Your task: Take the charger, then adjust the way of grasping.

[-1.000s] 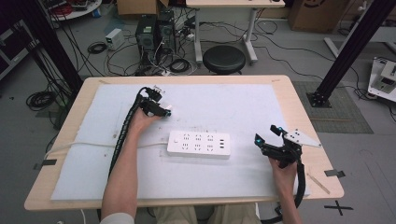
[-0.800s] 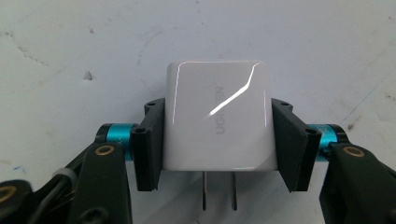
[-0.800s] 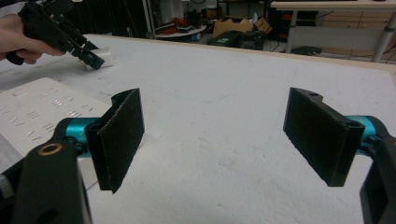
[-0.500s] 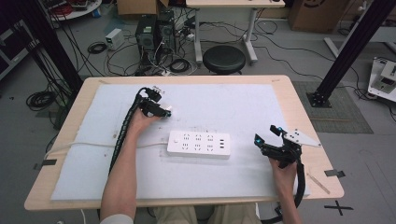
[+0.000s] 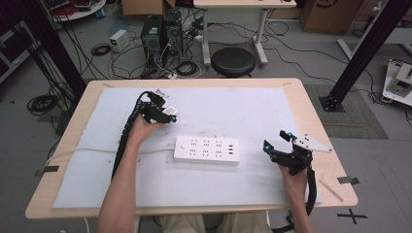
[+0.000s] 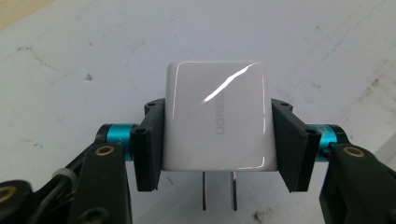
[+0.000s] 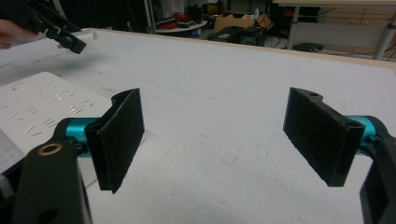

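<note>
left gripper [image 6: 217, 135] clamps charger [image 6: 217, 121], prongs showing, off the mat near table's [image 5: 311, 111] far-left corner | right gripper [image 7: 215, 135] wide open, empty, near right edge | align prongs squarely over strip [image 5: 207, 150] mid-table, push straight

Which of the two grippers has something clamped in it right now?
The left gripper: its jaws clamp a white charger, while the right gripper stands open with nothing between its jaws.

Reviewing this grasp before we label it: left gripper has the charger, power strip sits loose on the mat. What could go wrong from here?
1. The left gripper clamps the glossy white charger by its smooth sides; it may twist, misaligning the prongs.
2. The power strip lies unheld; the right gripper is open beside it, so insertion force may shift it.
</note>
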`<state>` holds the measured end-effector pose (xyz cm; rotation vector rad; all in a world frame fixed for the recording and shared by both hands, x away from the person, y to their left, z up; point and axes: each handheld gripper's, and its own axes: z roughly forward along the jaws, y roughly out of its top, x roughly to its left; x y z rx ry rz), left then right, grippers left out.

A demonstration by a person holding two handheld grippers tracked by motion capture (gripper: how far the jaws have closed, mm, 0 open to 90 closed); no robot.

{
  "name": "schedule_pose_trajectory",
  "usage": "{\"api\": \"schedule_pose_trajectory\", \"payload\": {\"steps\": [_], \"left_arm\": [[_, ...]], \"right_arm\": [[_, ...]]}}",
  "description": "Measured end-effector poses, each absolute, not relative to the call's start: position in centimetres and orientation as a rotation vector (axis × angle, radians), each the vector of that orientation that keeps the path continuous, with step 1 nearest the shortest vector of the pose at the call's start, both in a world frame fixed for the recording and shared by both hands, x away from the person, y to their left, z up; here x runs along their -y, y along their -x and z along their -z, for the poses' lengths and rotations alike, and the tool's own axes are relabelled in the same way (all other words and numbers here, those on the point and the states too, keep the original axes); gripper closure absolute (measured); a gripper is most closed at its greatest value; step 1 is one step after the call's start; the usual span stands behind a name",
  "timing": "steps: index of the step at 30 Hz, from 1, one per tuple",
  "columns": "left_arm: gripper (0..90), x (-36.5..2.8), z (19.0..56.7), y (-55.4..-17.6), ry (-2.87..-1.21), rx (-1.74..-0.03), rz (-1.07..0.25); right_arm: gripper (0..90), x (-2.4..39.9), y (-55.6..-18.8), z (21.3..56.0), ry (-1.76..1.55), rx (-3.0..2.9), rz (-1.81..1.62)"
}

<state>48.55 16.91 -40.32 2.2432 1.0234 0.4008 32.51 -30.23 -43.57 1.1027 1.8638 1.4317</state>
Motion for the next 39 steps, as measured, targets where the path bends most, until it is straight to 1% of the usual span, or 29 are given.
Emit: {"api": "schedule_pose_trajectory", "payload": {"steps": [4,8,14,16,20,21,22,23,24,25,28,29,32,33,36,37,39], "left_arm": [[42.5,-17.0,39.8,-47.8,-2.237,-1.017,-0.408],[42.4,-17.3,39.0,-46.1,-2.210,-1.001,-0.440],[42.4,-17.4,38.4,-44.9,-2.201,-0.975,-0.444],[42.4,-17.2,37.6,-43.5,-2.186,-0.939,-0.475],[42.4,-17.0,37.0,-42.1,-2.166,-0.908,-0.505],[42.4,-16.9,36.6,-41.0,-2.148,-0.884,-0.527],[42.4,-16.9,36.6,-41.0,-2.148,-0.884,-0.527],[42.4,-16.6,36.3,-39.7,-2.133,-0.855,-0.549],[42.4,-16.6,36.3,-39.7,-2.133,-0.855,-0.549],[42.4,-16.3,36.2,-38.4,-2.119,-0.830,-0.565],[42.5,-16.3,36.2,-38.4,-2.119,-0.830,-0.565],[42.5,-15.9,35.9,-36.8,-2.107,-0.801,-0.591],[42.4,-15.7,35.8,-36.4,-2.097,-0.793,-0.599],[42.4,-15.1,35.7,-35.0,-2.075,-0.760,-0.633],[42.4,-14.7,35.8,-34.5,-2.074,-0.747,-0.650],[42.4,-14.2,35.9,-33.7,-2.074,-0.719,-0.683],[42.4,-14.2,35.9,-33.7,-2.074,-0.719,-0.683]], "right_arm": [[21.0,30.2,-32.5,43.6,-1.111,-1.866,-1.431],[21.0,30.1,-32.5,43.5,-1.108,-1.873,-1.426],[21.0,30.1,-32.4,43.5,-1.103,-1.880,-1.428],[21.0,30.1,-32.3,43.5,-1.095,-1.883,-1.435],[20.9,30.2,-32.3,43.5,-1.089,-1.880,-1.439],[20.9,30.2,-32.3,43.5,-1.093,-1.883,-1.456],[20.9,30.2,-32.3,43.5,-1.093,-1.883,-1.456],[20.9,30.2,-32.2,43.5,-1.091,-1.885,-1.461],[20.9,30.2,-32.2,43.5,-1.091,-1.885,-1.461],[20.9,30.2,-32.2,43.5,-1.087,-1.880,-1.462],[20.9,30.2,-32.2,43.5,-1.087,-1.879,-1.463],[20.9,30.2,-32.2,43.5,-1.087,-1.879,-1.463],[20.9,30.2,-32.2,43.5,-1.078,-1.867,-1.459],[21.0,30.2,-32.2,43.5,-1.073,-1.865,-1.453],[20.9,30.1,-32.1,43.5,-1.077,-1.865,-1.455],[21.0,30.0,-32.2,43.5,-1.062,-1.863,-1.436],[21.0,29.9,-32.1,43.5,-1.070,-1.864,-1.428]]}}
